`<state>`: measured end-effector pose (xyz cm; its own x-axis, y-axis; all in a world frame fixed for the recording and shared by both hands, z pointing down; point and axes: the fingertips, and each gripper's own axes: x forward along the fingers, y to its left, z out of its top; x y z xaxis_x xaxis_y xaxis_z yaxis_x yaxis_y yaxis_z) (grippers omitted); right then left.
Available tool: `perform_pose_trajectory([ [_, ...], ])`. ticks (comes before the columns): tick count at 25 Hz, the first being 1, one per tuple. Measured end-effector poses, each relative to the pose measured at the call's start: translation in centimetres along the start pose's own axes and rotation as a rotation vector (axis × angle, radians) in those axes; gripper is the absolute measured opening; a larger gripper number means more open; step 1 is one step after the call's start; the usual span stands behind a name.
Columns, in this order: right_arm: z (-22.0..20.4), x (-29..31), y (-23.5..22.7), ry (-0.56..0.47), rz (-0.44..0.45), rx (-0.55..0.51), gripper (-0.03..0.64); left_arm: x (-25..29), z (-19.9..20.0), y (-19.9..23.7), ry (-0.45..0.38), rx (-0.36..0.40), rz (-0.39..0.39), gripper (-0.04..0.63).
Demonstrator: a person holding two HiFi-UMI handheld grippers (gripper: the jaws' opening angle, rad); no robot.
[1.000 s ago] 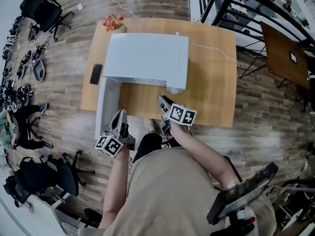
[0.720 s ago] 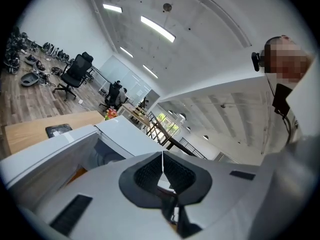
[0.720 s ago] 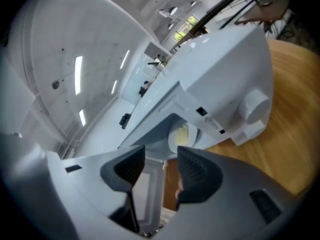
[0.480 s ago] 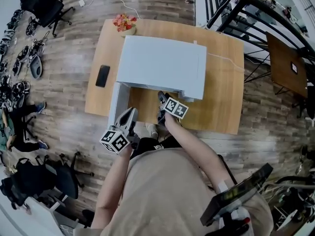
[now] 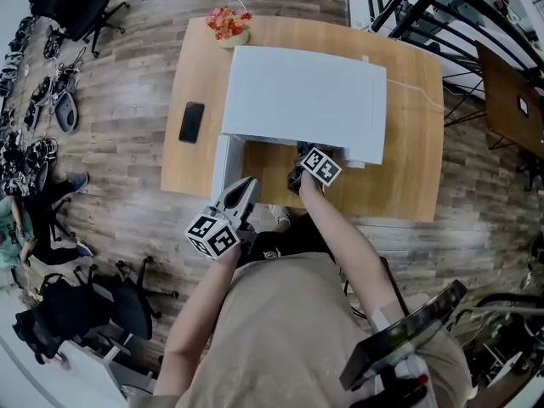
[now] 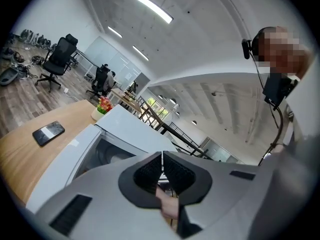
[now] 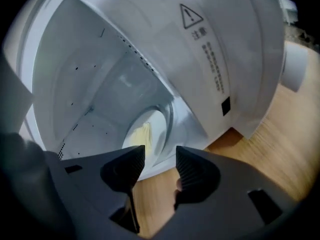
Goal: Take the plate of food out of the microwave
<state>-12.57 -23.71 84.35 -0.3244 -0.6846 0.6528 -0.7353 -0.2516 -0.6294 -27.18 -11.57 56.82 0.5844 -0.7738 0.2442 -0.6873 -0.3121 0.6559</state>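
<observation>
A white microwave (image 5: 302,92) stands on the wooden table (image 5: 399,168) with its door (image 5: 223,164) swung open to the left. In the right gripper view a white plate (image 7: 150,129) with yellow food lies on the cavity floor, tilted in the picture. My right gripper (image 7: 160,151) is open just in front of the cavity mouth, nothing between its jaws; the head view shows it (image 5: 302,155) at the microwave's front edge. My left gripper (image 5: 246,184) hangs by the door's outer end, off the table. Its jaws (image 6: 161,156) are shut and empty.
A black phone (image 5: 191,121) lies on the table left of the microwave. A small pot of flowers (image 5: 229,22) stands at the far left corner. Office chairs (image 5: 110,304) stand to the left on the floor, a black metal rack (image 5: 442,7) at the far right.
My right gripper has moved forward from the table's near edge up to the microwave's opening. The left gripper has stayed beside the open door.
</observation>
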Motion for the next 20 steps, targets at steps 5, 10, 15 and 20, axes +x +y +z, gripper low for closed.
perform_pose_trajectory([
  [5, -0.1, 0.1, -0.6, -0.029, 0.005, 0.033, 0.184, -0.7, 0.1, 0.6, -0.005, -0.014, -0.003, 0.003],
  [10, 0.5, 0.2, -0.6, -0.04, -0.022, 0.009, 0.185, -1.7, 0.1, 0.9, -0.013, -0.031, -0.006, 0.003],
  [15, 0.5, 1.3, 0.3, 0.0, -0.017, -0.022, 0.184, -2.3, -0.1, 1.1, -0.027, -0.039, -0.004, 0.003],
  [20, -0.1, 1.7, 0.0, 0.055, 0.002, 0.066, 0.092, -2.5, 0.3, 1.4, -0.042, -0.047, -0.002, 0.003],
])
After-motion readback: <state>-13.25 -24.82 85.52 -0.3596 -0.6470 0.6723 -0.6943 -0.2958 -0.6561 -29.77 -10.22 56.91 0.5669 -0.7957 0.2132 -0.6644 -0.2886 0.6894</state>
